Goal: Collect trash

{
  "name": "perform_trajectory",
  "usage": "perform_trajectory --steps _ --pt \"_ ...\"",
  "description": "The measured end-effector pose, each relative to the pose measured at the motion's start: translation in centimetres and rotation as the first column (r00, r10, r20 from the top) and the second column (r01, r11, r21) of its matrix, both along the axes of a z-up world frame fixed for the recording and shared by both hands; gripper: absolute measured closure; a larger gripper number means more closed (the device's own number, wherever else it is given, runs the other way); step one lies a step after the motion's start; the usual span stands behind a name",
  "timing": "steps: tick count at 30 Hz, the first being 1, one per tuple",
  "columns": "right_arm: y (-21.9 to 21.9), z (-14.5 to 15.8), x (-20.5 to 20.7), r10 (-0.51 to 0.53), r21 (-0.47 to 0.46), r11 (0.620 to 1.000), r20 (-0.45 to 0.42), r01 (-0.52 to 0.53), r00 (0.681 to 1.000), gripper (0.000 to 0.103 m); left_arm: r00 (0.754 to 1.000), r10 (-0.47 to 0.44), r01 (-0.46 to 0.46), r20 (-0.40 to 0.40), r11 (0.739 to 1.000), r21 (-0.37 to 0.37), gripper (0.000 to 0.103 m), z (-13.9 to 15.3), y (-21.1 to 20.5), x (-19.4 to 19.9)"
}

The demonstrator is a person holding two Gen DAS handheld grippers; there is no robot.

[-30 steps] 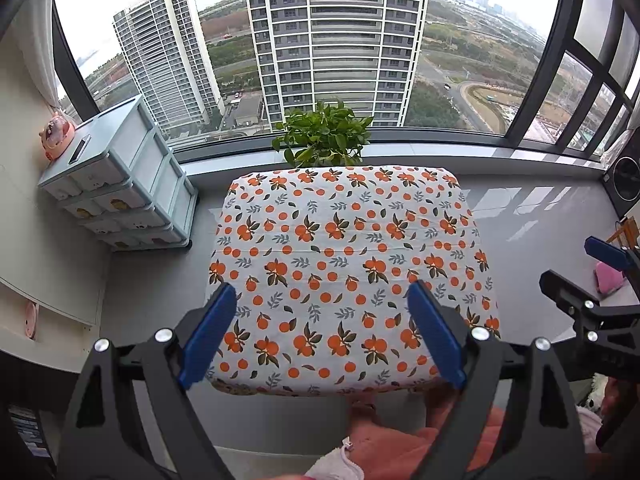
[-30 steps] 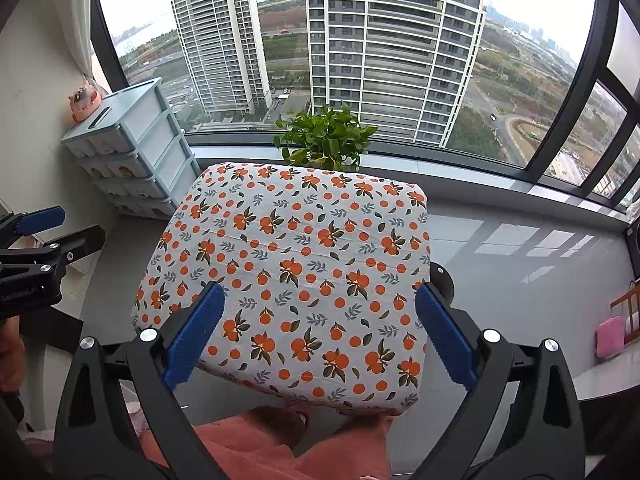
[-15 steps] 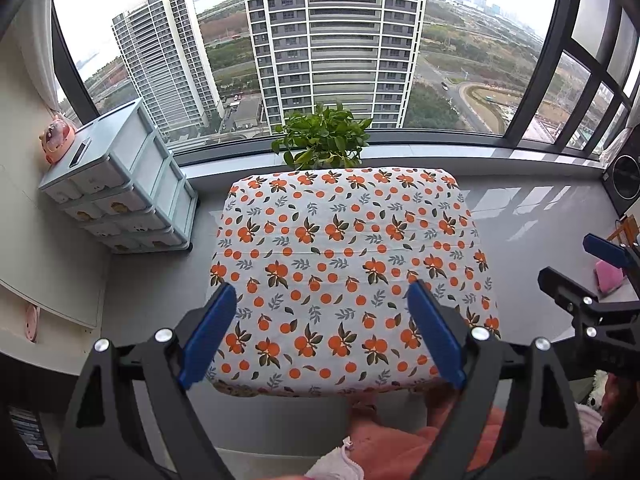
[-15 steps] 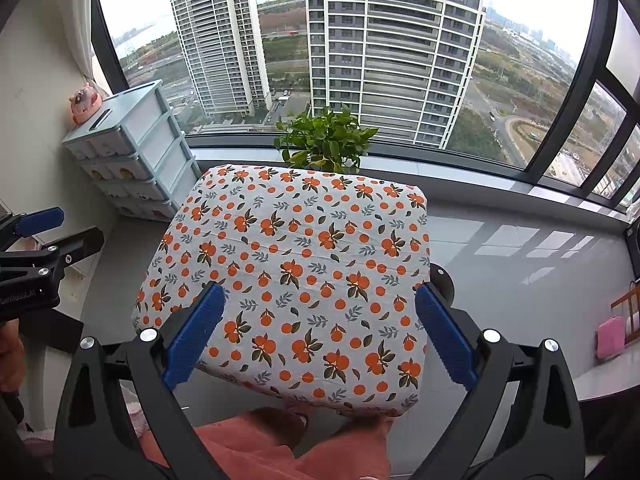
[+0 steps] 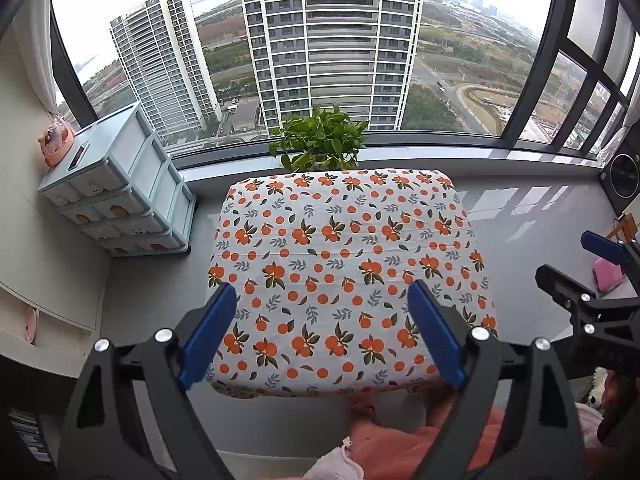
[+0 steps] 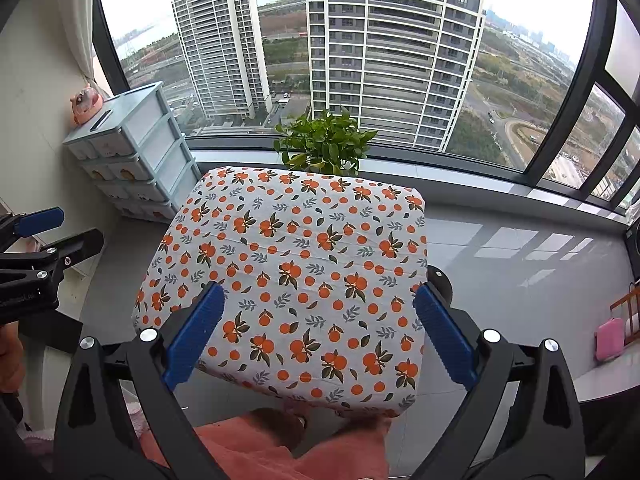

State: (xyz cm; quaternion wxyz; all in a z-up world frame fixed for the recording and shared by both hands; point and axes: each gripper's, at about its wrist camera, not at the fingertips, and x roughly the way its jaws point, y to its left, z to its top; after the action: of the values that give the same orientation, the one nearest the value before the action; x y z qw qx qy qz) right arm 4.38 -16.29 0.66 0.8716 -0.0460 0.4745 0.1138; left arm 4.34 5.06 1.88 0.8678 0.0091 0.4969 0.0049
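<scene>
- the left hand-held gripper (image 5: 320, 332), black with blue ribbed pads, hangs above the near edge of the bench, its jaws spread wide with nothing between them.
- the right hand-held gripper (image 6: 316, 332), of the same make, hangs over the near right part of the bench, jaws likewise wide apart and empty.
- the square bench (image 5: 344, 264) is covered by a white cloth printed with oranges and leaves; nothing lies on its top, and no trash shows in either view, so i cannot tell where it is.
- a leafy green potted plant (image 5: 320, 144) stands just beyond the far edge of the bench, on the grey window sill.
- a pale blue plastic drawer unit (image 5: 120, 192) stands on the floor to the far left, near the wall, with a small pink figurine (image 5: 55, 145) on its top.
- salmon-pink trouser legs (image 6: 280, 452) of the person show at the near edge, below the bench.
- a small pink case (image 6: 609, 338) sits at the right on a grey ledge.
</scene>
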Motion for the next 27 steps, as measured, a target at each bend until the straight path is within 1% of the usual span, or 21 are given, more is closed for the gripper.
perform_trajectory --steps 5,11,19,27 --pt "0.0 0.0 0.0 0.0 0.001 1.0 -0.001 0.0 1.0 0.01 1.0 -0.007 0.006 0.01 1.0 0.014 0.016 0.4 -0.5 0.0" --pt "-0.1 0.1 -0.1 0.007 0.0 1.0 0.001 -0.007 1.0 0.01 0.998 -0.037 0.035 0.051 0.998 0.054 0.016 1.0 -1.5 -0.5" --pt "0.0 0.1 -0.1 0.016 0.002 1.0 -0.001 -0.016 1.0 0.01 0.998 -0.037 0.034 0.051 0.998 0.059 0.016 1.0 -1.7 -0.6" --pt "0.0 0.0 -0.1 0.016 0.001 1.0 -0.002 -0.016 1.0 0.01 0.998 -0.032 0.03 0.048 0.999 0.043 0.016 0.5 -1.4 -0.8"
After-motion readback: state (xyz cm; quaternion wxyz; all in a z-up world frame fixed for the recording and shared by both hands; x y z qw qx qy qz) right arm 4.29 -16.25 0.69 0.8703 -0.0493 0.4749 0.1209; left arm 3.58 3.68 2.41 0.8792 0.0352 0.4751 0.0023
